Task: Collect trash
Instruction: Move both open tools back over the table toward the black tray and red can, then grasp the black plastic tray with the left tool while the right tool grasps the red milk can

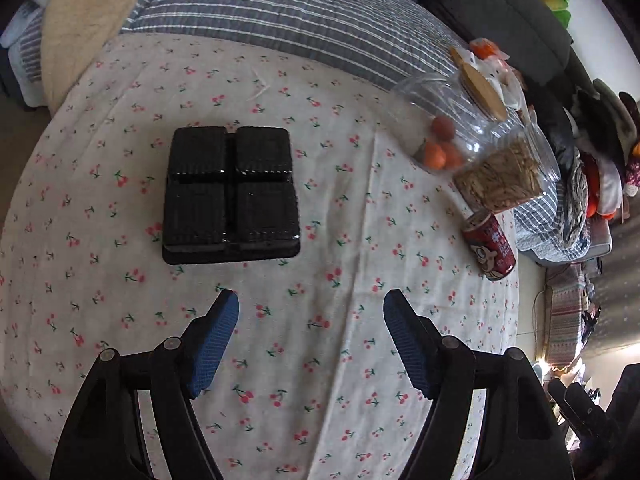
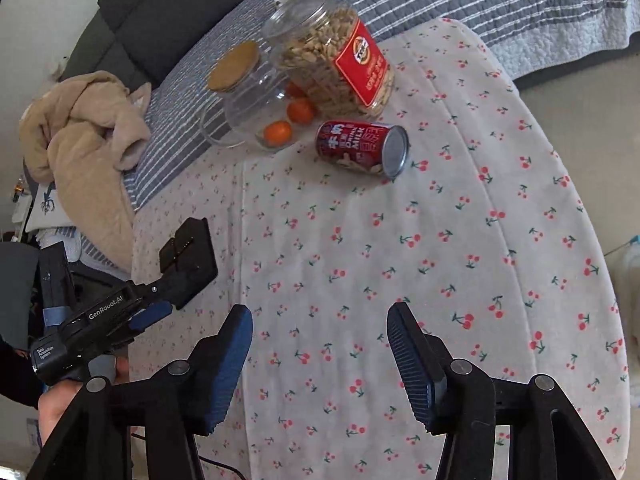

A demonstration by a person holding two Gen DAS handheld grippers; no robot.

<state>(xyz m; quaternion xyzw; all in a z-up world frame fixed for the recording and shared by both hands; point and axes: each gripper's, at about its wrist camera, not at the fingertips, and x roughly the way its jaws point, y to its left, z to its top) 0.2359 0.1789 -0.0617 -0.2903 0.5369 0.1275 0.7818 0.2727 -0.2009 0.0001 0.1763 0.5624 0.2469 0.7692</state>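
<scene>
A black four-compartment plastic tray (image 1: 231, 194) lies on the cherry-print cloth, ahead of my left gripper (image 1: 311, 300), which is open and empty a short way in front of it. A red milk can (image 2: 362, 147) lies on its side on the cloth, well ahead of my right gripper (image 2: 320, 314), which is open and empty. The can also shows at the right in the left wrist view (image 1: 490, 246). The tray shows at the left in the right wrist view (image 2: 190, 258), with the left gripper (image 2: 154, 314) just short of it.
A clear jar with a cork lid (image 2: 250, 96) holding small oranges (image 2: 300, 111) and a jar of nuts with a red label (image 2: 332, 54) stand behind the can. A striped quilt (image 1: 280, 12) and a beige blanket (image 2: 84, 128) lie beyond the cloth. The table edge (image 2: 592, 240) runs on the right.
</scene>
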